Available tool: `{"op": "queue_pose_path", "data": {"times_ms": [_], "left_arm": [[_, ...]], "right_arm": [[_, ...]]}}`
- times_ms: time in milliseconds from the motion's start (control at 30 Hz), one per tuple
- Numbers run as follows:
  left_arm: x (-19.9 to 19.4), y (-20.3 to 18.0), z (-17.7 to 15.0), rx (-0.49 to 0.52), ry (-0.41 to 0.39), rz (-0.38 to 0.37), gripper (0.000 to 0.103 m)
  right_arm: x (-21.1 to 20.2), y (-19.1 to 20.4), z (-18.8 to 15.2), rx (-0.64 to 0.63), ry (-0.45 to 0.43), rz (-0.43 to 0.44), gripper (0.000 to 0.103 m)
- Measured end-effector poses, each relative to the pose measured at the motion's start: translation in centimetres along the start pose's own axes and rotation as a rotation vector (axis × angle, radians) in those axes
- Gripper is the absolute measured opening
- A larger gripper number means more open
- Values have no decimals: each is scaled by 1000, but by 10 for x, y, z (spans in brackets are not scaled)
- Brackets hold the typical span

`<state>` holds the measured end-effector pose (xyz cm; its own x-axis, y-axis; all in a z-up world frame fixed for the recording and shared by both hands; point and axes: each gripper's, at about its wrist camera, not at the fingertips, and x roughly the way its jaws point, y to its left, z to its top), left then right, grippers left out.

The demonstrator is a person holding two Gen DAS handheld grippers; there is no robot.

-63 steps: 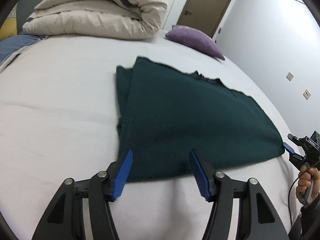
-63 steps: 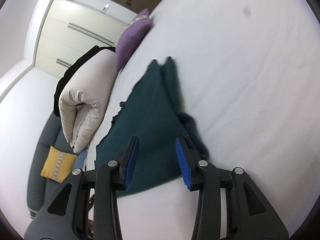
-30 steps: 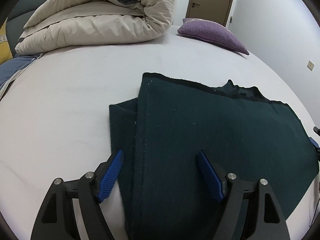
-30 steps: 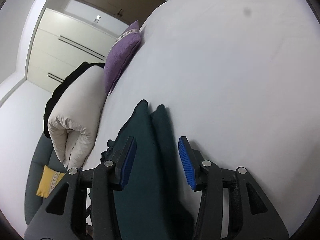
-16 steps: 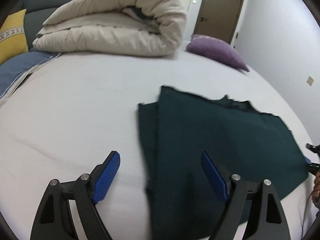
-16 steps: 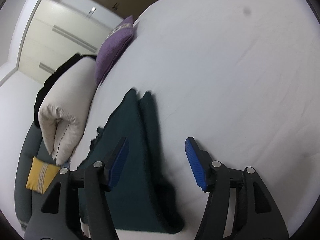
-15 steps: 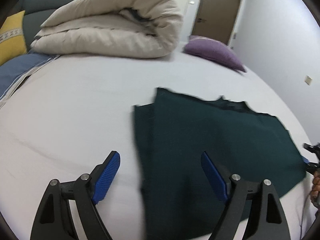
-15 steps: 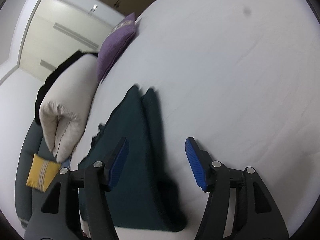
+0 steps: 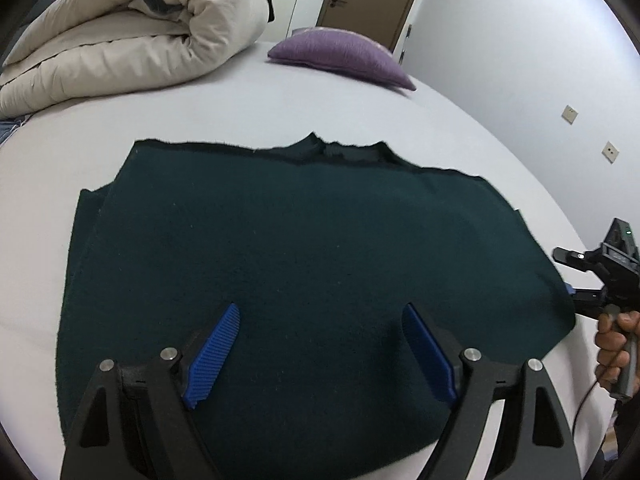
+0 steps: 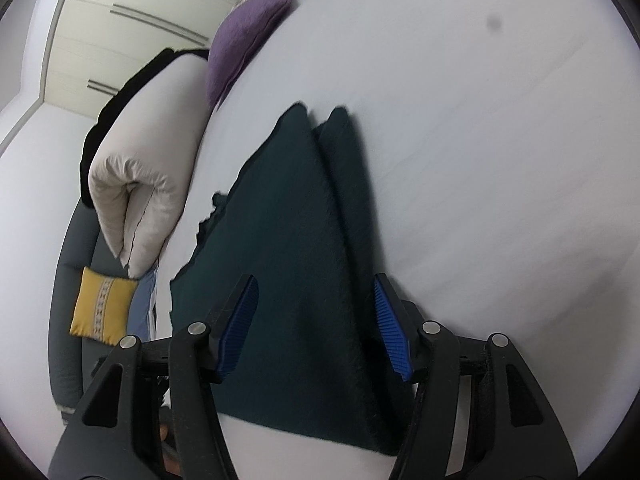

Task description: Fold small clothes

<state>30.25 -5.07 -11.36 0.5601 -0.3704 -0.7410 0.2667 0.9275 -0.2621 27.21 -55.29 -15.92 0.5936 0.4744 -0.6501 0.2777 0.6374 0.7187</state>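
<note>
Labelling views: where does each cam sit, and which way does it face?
Left wrist: on the left claw, open over the dark green garment; faces the duvet, purple pillow and door; the person's hand shows at right.
Right wrist: on the right claw, open above the garment's end; faces along it toward the wardrobe.
Shared: garment, duvet, pillow, bed.

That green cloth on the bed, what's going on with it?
A person is folding a dark green garment on a white bed, with a handheld gripper in each hand. It lies flat, already folded over. The left gripper and right gripper both hover open above it, gripping nothing; the right gripper's jaws have just been opening. A rolled duvet and purple pillow sit behind.
</note>
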Motion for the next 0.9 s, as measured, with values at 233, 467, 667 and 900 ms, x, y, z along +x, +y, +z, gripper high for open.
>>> {"op": "queue_pose_path", "data": {"times_ms": [233,467,667,900], "left_arm": [[9,7,1,-6,17,2,86],[15,10,-3,-10,15,-15,90],[17,11,-4,6,13,-22,91],[18,9,-6,10,10,-20,91]], "right_arm": [[4,1,-1,22,1,10,51],[13,4,-2,29,4,-9,30],[16,6,-4,25,15,-28,20],[19,20,0,-28,36,-108,17]]}}
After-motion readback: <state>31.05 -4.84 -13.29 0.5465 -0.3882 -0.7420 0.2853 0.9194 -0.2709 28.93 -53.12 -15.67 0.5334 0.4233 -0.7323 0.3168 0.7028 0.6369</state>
